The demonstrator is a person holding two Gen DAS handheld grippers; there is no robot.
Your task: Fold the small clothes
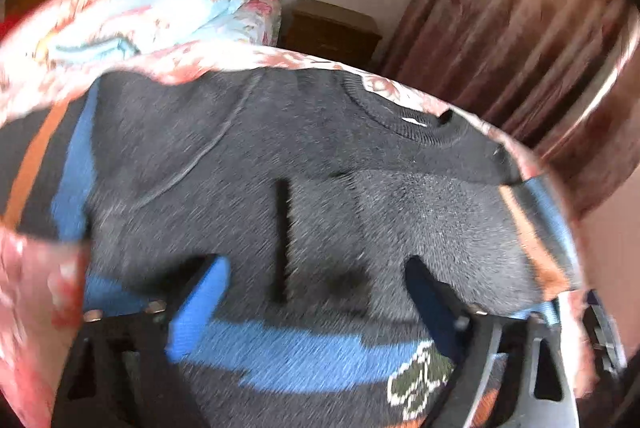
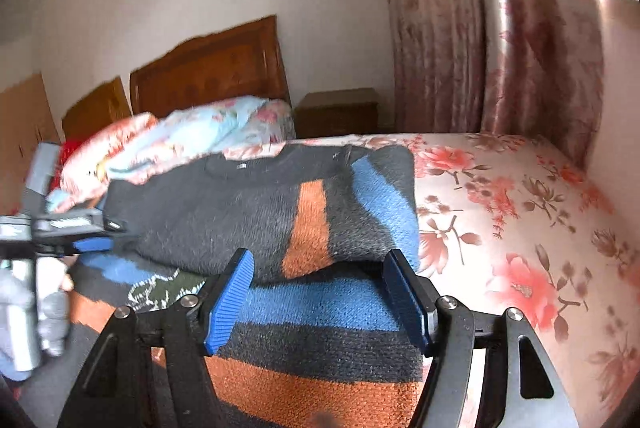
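Observation:
A dark grey knit sweater with blue and orange stripes lies on the floral bed sheet, its neckline toward the headboard. In the right wrist view a striped part of the sweater is folded over its body. My left gripper is open just above the sweater's body, blue pads apart, nothing between them. It also shows at the left of the right wrist view, at the sweater's left edge. My right gripper is open and empty over the striped lower part.
A crumpled light blue floral quilt lies by the wooden headboard. A wooden nightstand stands beside the bed. Pink floral curtains hang at the right. Bare sheet lies right of the sweater.

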